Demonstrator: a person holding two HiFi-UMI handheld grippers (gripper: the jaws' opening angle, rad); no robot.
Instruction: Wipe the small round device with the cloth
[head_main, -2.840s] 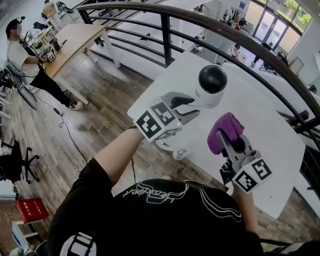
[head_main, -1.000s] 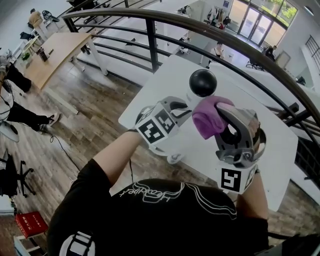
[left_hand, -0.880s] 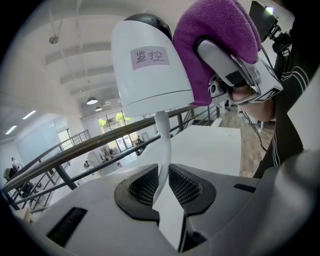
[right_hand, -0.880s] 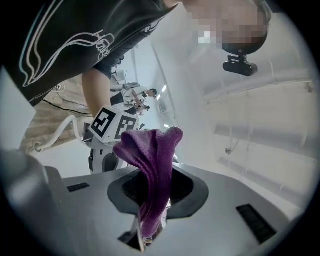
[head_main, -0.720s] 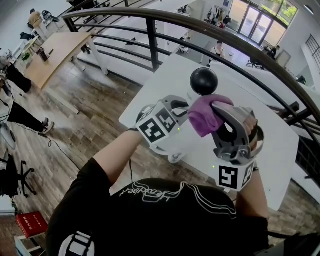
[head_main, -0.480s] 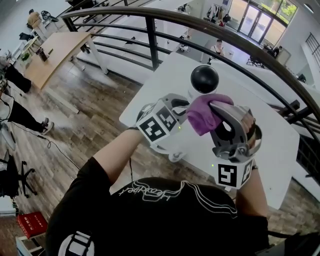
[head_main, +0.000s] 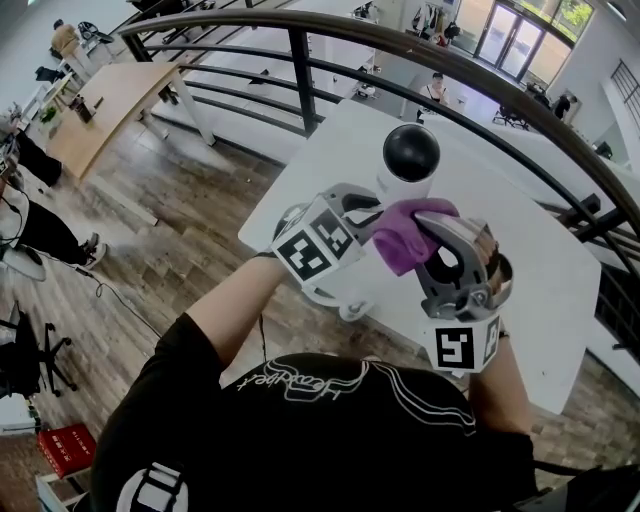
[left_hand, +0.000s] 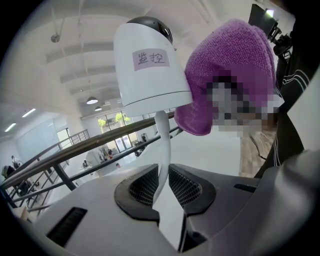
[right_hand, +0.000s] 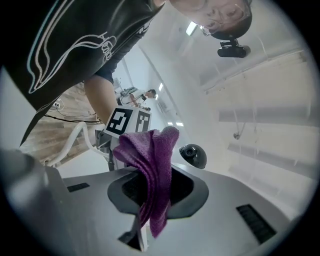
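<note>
Hidden: in the head view the device's (head_main: 410, 155) lower body sits behind the cloth (head_main: 405, 235) and the left gripper (head_main: 365, 212). I can't see its base, nor whether it touches the bench (head_main: 540, 260).
Left gripper: jaws partway closed, clamped on the device's thin white stem (left_hand: 162, 140), which rises from between them.
Right gripper (right_hand: 147, 200): jaws clamped on the purple cloth, which bunches out past the tips.
Cloth: its bunched end lies against the device's white side, below the dome.
Device: above the bench's near part, between both grippers. Its long axis runs on from the left gripper's jaws, black dome at the far end, towards the railing (head_main: 450, 70).
</note>
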